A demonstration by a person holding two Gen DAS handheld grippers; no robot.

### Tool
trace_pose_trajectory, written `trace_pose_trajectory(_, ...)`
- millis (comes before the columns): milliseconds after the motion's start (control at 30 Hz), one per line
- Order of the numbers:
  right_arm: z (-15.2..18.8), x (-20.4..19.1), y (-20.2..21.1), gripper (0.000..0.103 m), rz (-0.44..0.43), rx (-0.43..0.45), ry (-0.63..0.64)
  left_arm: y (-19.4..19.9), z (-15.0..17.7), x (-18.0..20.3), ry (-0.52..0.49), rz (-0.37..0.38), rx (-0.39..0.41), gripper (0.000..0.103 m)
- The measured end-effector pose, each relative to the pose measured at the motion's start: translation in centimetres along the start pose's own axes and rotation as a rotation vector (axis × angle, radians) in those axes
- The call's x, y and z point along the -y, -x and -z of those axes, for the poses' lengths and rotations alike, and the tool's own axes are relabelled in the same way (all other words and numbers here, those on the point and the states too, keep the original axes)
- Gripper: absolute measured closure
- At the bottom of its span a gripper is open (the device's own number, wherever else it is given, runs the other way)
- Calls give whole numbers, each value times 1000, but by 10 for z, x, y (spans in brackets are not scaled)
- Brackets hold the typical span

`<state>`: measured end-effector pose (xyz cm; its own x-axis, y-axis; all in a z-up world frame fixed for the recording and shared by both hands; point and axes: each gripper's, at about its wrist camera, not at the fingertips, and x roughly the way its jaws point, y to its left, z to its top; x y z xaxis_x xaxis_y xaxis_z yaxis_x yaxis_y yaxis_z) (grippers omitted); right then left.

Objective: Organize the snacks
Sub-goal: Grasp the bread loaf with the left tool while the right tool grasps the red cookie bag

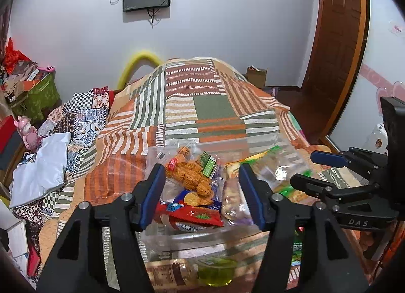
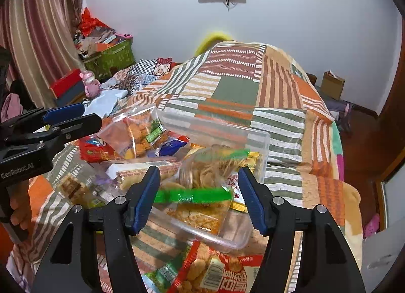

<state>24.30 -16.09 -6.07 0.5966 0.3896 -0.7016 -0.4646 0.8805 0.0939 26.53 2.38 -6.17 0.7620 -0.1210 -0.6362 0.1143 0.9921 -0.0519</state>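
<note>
A clear plastic bin [image 2: 263, 141] sits on the bed with several snack packs in it. It also shows in the left wrist view [image 1: 215, 238]. My left gripper [image 1: 202, 191] is open and empty, hovering over a clear bag of orange fried snacks [image 1: 189, 176] and a red packet [image 1: 192, 217] in the bin. My right gripper [image 2: 198, 191] is open and empty over a clear bag with green strips [image 2: 197, 195]. A red-and-white snack bag [image 2: 222, 272] lies outside the bin below it. A green jelly cup [image 1: 217, 270] lies in front of the bin.
The bin rests on a striped patchwork blanket [image 1: 210, 105]. A white plastic bag [image 1: 40, 169] and a pink figure [image 1: 27, 133] lie at the left. Boxes [image 1: 38, 93] are piled by the wall. A wooden door [image 1: 336, 29] stands at the right.
</note>
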Motion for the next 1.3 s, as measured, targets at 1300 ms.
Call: trace_pose_trajectory(1300, 87, 30, 44, 32, 8, -129, -166, 20, 118, -45, 153, -91, -236, 20)
